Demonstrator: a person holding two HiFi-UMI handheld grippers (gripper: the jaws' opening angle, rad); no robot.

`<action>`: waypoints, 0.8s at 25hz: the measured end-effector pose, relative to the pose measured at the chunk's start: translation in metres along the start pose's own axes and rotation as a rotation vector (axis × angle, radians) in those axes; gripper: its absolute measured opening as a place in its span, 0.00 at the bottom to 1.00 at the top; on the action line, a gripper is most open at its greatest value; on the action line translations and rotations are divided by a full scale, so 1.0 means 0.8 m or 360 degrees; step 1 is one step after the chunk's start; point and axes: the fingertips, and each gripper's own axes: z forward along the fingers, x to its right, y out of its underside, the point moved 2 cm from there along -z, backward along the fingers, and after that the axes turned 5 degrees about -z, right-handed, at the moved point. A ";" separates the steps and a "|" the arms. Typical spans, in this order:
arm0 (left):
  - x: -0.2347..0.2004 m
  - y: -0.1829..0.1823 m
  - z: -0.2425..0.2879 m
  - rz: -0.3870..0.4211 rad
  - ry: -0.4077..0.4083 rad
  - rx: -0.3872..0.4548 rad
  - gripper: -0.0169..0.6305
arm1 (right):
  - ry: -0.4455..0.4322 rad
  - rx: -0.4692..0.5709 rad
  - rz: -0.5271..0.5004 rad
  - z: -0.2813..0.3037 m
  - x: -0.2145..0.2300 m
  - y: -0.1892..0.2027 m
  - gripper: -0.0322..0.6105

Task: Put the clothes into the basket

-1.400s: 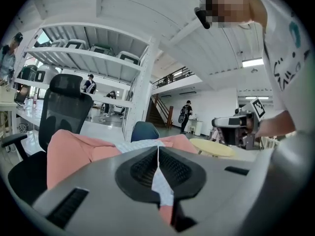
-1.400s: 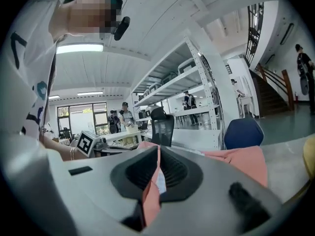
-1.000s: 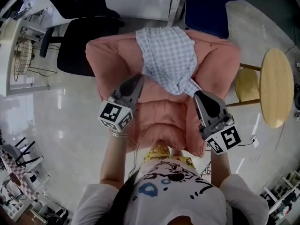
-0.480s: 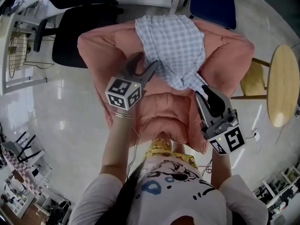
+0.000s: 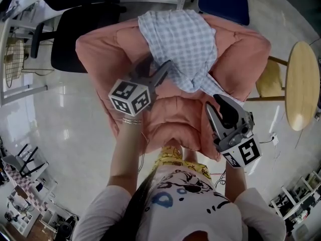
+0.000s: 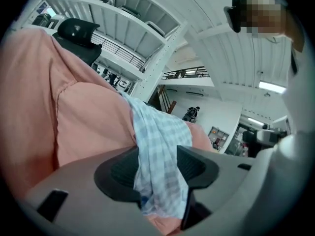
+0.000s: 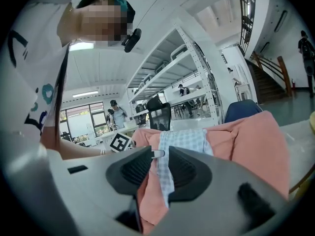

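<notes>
From the head view, one checked cloth (image 5: 178, 34) drapes over the far back of one pink armchair (image 5: 100, 59), with bare floor (image 5: 65, 114) to the left and one round stool (image 5: 300, 84) close on the right. In the left gripper view, the left gripper (image 6: 157, 166) has its jaws pressed onto the cloth's left edge. In the right gripper view, the right gripper (image 7: 158, 156) pinches the cloth's near tail in a narrow gap.

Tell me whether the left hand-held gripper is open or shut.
Shut on the checked garment: the left gripper view shows the jaws of the left hand-held gripper pressing its fabric from both sides.
</notes>
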 end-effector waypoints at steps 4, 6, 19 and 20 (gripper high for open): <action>0.011 0.004 -0.007 -0.0004 0.0062 -0.0062 0.39 | -0.0022 0.0018 -0.0006 0.001 -0.011 0.001 0.20; 0.018 0.009 -0.004 0.0098 0.0056 -0.0134 0.29 | -0.0018 0.0020 -0.0017 0.001 -0.013 -0.001 0.20; -0.002 0.013 0.021 0.0242 -0.0045 -0.0150 0.10 | 0.0086 0.0018 -0.0018 -0.024 -0.016 -0.004 0.20; 0.000 0.013 0.018 0.0242 -0.0037 -0.0144 0.09 | 0.0087 0.0017 -0.0021 -0.025 -0.018 -0.004 0.20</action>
